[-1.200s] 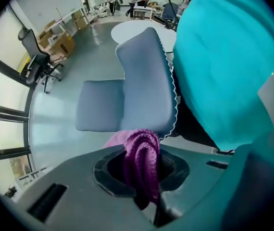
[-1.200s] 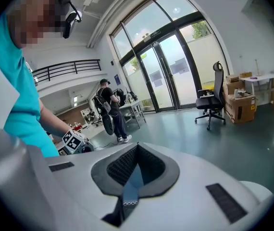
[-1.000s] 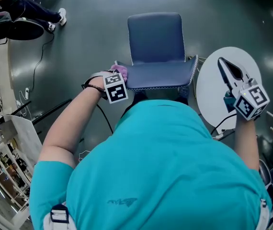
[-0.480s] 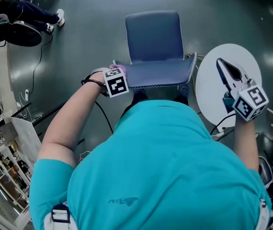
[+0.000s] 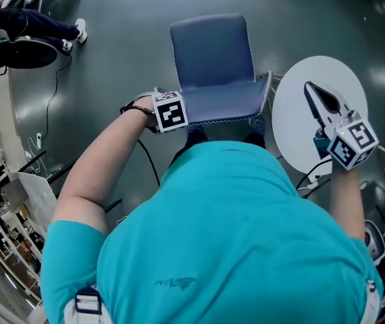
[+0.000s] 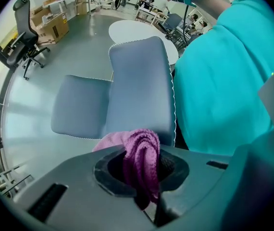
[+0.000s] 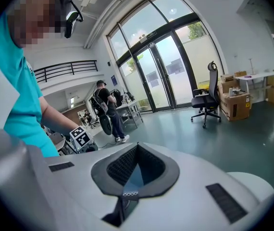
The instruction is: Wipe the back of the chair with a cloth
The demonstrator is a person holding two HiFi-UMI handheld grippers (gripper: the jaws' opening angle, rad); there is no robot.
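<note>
A blue chair stands in front of me; its seat (image 5: 211,49) faces away and its back (image 5: 223,105) is nearest. My left gripper (image 5: 170,111) is at the left end of the back's top edge, only its marker cube showing from above. In the left gripper view the left gripper (image 6: 142,165) is shut on a bunched purple cloth (image 6: 141,150), which lies against the chair back (image 6: 139,90) near its lower edge. My right gripper (image 5: 319,101) hangs shut and empty over a round white table (image 5: 297,130), away from the chair.
A seated person (image 5: 23,25) and a floor cable (image 5: 50,93) are at far left. The white table (image 6: 137,30) stands just past the chair. A black office chair (image 7: 206,102), boxes (image 7: 233,100) and a standing person (image 7: 103,105) are by the glass doors.
My left gripper has slid rightward along the top of the chair back with the cloth, which is now hidden under its cube in the head view. The right gripper has stayed put.
</note>
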